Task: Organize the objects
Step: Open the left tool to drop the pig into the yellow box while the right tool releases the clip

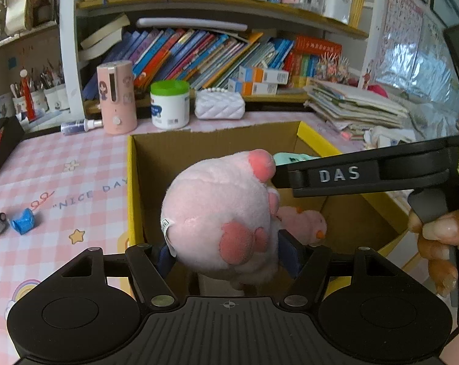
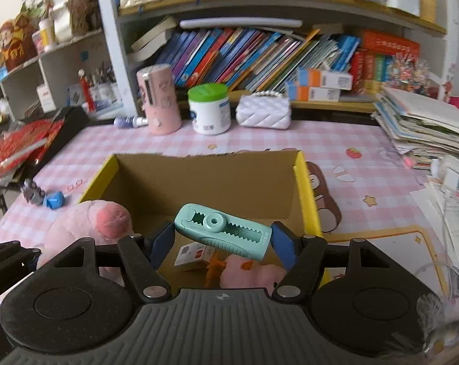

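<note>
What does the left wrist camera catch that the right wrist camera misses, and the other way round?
Only the left wrist view shows the person's hand on the right gripper's handle, and the whole pink plush toy clamped in the left gripper.

Only the right wrist view shows the full mint-green toothed gadget clamped in the right gripper, and a small printed carton inside the box.

Both show the yellow-edged cardboard box, a smaller pink plush lying in it, the white tub with a green lid and the checked pink table cover.
</note>
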`<state>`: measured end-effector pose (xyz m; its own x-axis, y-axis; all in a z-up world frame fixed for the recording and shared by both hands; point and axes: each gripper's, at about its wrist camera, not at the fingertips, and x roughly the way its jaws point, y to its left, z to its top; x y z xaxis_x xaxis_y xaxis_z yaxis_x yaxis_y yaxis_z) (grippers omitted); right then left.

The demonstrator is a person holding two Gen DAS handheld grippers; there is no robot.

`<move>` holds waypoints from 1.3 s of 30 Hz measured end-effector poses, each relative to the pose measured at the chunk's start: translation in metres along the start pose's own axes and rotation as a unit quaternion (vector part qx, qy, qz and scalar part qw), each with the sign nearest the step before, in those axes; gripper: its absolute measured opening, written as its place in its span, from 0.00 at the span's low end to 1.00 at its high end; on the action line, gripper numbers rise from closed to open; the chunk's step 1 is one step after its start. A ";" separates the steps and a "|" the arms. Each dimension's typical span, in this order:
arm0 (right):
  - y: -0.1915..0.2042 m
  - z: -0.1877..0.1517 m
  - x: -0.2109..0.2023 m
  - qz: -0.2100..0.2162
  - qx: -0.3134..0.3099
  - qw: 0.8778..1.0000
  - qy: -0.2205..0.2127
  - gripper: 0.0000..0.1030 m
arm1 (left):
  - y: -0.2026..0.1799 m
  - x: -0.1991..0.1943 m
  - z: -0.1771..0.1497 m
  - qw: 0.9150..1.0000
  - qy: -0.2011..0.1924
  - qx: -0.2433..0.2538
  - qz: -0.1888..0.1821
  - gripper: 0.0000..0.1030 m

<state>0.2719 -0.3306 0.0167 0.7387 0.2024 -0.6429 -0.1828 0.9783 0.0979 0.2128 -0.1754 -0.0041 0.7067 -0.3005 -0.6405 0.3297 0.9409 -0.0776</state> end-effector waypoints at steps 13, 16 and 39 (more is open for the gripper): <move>0.001 0.003 0.039 0.013 -0.031 0.997 0.063 0.65 | -0.007 0.006 -0.002 1.000 0.012 0.025 0.013 0.75; 0.002 0.004 0.042 0.016 -0.041 0.997 0.068 0.65 | -0.008 0.004 -0.002 1.000 0.006 0.023 0.016 0.80; 0.012 0.004 0.017 0.011 -0.031 0.999 0.027 0.74 | 0.001 -0.038 -0.004 0.997 -0.061 -0.016 0.037 0.88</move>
<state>0.2847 -0.3154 0.0100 0.6979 0.2198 -0.6816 -0.2406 0.9684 0.0659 0.1835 -0.1620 0.0171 0.7999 -0.2456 -0.5476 0.2558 0.9649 -0.0590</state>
